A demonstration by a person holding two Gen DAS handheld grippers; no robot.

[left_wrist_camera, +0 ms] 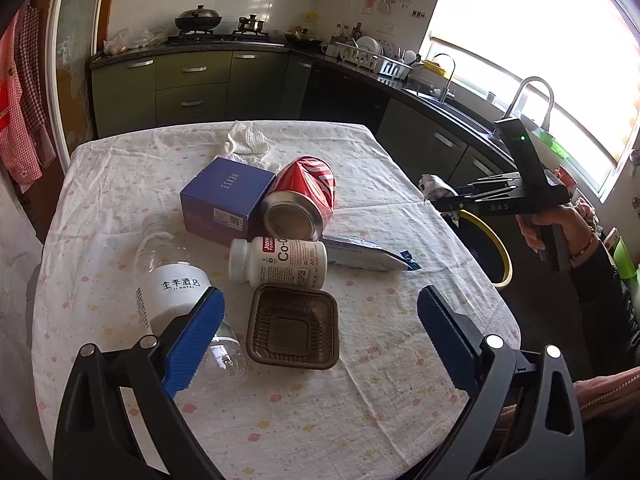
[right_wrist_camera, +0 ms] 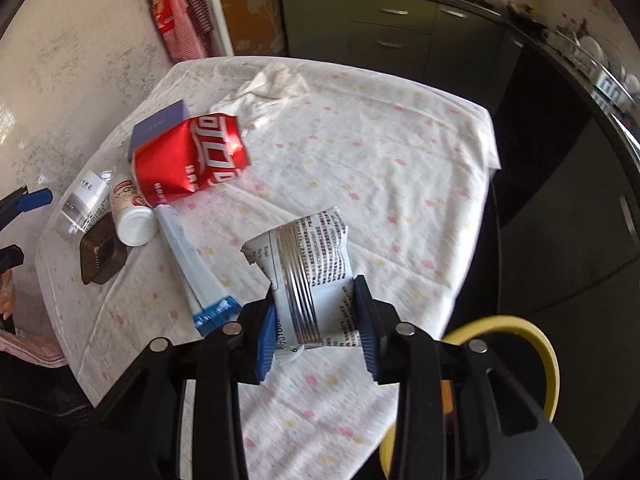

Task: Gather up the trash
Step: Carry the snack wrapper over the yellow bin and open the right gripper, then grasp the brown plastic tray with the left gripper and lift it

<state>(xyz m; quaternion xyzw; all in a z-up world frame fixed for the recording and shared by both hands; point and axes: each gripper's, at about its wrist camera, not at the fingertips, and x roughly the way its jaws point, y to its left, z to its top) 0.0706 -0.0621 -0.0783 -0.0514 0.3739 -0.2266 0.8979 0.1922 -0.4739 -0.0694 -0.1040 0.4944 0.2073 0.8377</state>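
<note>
Right gripper: jaws clamped on a white printed wrapper, held above the desk edge beside the yellow-rimmed bin. Left gripper: jaws apart, over a brown tray. Beyond: pill bottle, red can, blue box.

A lidded wok and perhaps a kettle sit on the stove.

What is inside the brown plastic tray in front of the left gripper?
Nothing shows inside the brown plastic tray: its ribbed walls and flat bottom are bare. It sits open side up on the tablecloth, just below the white pill bottle. What lies beneath it is hidden.
</note>
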